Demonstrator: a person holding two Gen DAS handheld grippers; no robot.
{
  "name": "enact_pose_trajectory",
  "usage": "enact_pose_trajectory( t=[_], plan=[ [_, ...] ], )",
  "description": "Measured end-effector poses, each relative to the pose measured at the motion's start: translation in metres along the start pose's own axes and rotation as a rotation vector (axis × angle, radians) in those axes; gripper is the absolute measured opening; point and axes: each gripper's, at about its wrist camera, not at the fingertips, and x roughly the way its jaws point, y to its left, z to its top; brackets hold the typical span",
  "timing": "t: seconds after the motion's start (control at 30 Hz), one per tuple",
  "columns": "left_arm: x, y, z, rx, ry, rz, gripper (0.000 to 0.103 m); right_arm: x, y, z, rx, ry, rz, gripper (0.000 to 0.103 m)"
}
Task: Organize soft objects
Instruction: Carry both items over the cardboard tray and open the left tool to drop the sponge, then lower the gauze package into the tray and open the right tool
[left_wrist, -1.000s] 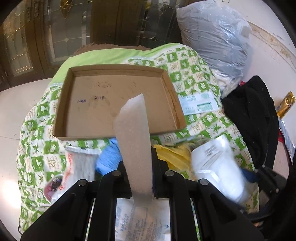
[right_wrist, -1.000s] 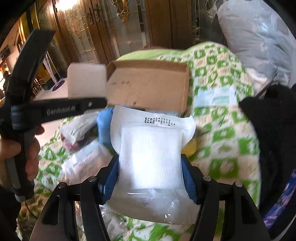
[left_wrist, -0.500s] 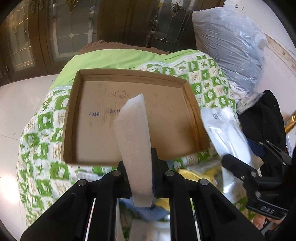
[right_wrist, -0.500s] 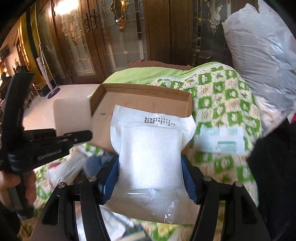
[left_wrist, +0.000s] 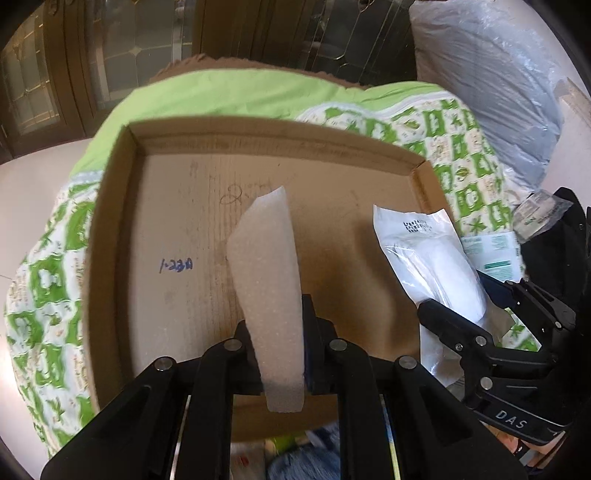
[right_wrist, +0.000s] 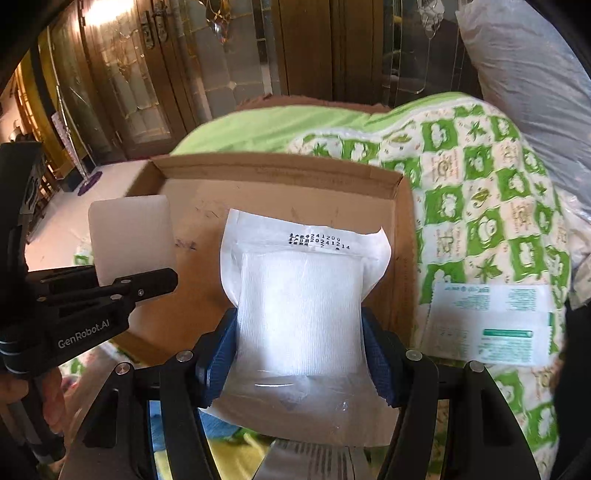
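My left gripper (left_wrist: 282, 343) is shut on a white foam strip (left_wrist: 269, 280) and holds it above the shallow cardboard tray (left_wrist: 122, 206). The strip also shows in the right wrist view (right_wrist: 131, 236). My right gripper (right_wrist: 299, 354) is shut on a sealed gauze packet (right_wrist: 299, 295) and holds it over the tray's right part (right_wrist: 400, 258). In the left wrist view the packet (left_wrist: 432, 266) hangs over the tray's right edge. The tray holds nothing else that I can see.
The tray lies on a green-and-white patterned quilt (right_wrist: 480, 206). A flat white-and-green packet (right_wrist: 491, 321) lies right of the tray. A grey plastic bag (left_wrist: 487, 85) and black fabric (left_wrist: 554, 254) sit at the right. More soft items lie below the grippers (left_wrist: 306, 458).
Both grippers have moved forward over the tray with their loads. The right gripper with the gauze packet has come in beside the left one.
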Motion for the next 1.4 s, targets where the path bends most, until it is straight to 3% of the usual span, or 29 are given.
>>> enact_pose_trajectory(
  t=[0.13,0.23,0.27,0.3,0.37,0.77,0.93,1.1,1.4],
  plan=[
    [0.006,0.003,-0.005,0.008,-0.009,0.008,0.012,0.025,0.002,-0.002,-0.009,0.036,-0.024,0.065],
    [0.008,0.007,-0.007,0.005,-0.013,0.009,0.022,0.037,0.001,-0.004,0.001,0.064,-0.023,0.071],
    [0.006,0.007,-0.007,0.002,-0.017,0.006,0.036,0.043,-0.003,-0.002,0.002,0.068,-0.020,0.073],
    [0.005,0.007,-0.007,0.001,-0.021,0.013,0.060,0.044,-0.003,-0.002,0.003,0.067,-0.016,0.077],
    [0.003,0.007,-0.006,-0.001,-0.030,0.031,0.081,0.040,-0.003,0.000,0.004,0.049,-0.013,0.085],
    [-0.045,0.019,-0.026,-0.041,-0.088,0.047,0.081,-0.013,-0.011,-0.013,0.022,-0.053,-0.030,0.097],
    [-0.078,0.028,-0.062,-0.094,-0.122,0.021,0.081,-0.056,-0.020,-0.032,0.060,-0.106,-0.021,0.103],
    [-0.094,0.028,-0.099,-0.129,-0.121,0.009,0.081,-0.085,-0.019,-0.062,0.073,-0.101,-0.007,0.103],
    [-0.118,0.003,-0.155,-0.058,-0.123,0.047,0.081,-0.126,-0.012,-0.107,0.086,-0.050,0.023,0.103]
  ],
)
